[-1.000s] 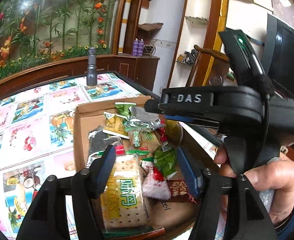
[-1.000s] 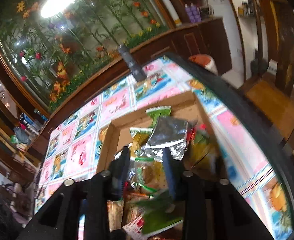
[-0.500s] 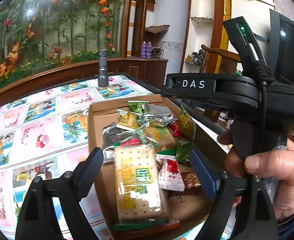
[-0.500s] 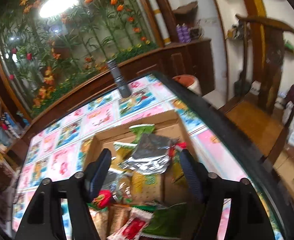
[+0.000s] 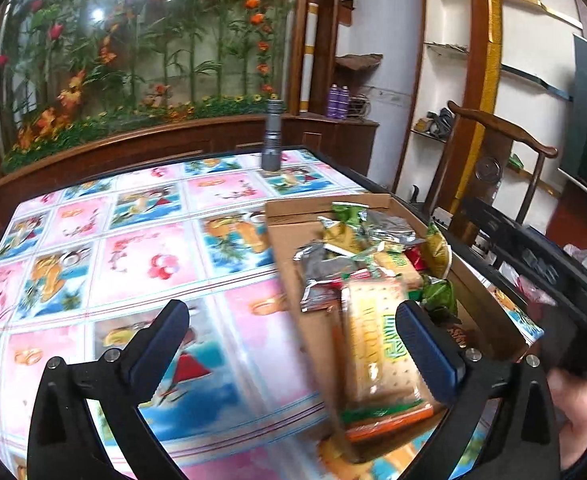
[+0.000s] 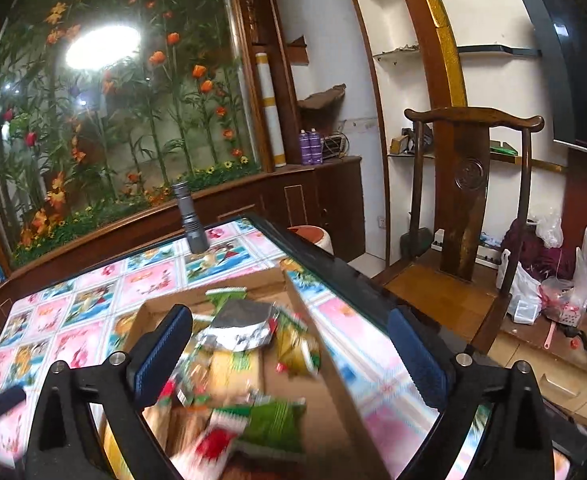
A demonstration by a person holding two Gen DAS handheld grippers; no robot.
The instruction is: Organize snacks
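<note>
Both grippers hang over the near edge of the counter (image 5: 141, 248), which is covered in a cloth of bright pink and blue fruit squares. The left gripper (image 5: 293, 344) has its jaws spread wide, having just been opening, and they hold nothing; the near end of a long cracker packet (image 5: 377, 352) lies between them in the picture, but neither blue pad presses on it. The right gripper (image 6: 289, 348) has likewise just been opening and stands wide and empty above the snacks.

The snacks sit in a shallow cardboard box (image 5: 289, 236) at the right side of the counter, close to its right edge. In it the cracker packet lies lengthwise at the near end, with its near tip at the box's front lip. Further in is a heap of smaller packets: a crumpled silver foil packet (image 6: 241, 324) toward the far end, a yellow-green packet (image 6: 297, 348) to its right, and a green packet (image 6: 273, 424) and a red-and-white one (image 6: 213, 448) nearer, both blurred.

A grey flashlight (image 5: 272, 136) stands upright at the far edge of the counter, well apart from the box. Beyond the right edge stands a dark wooden chair (image 6: 469, 200).
</note>
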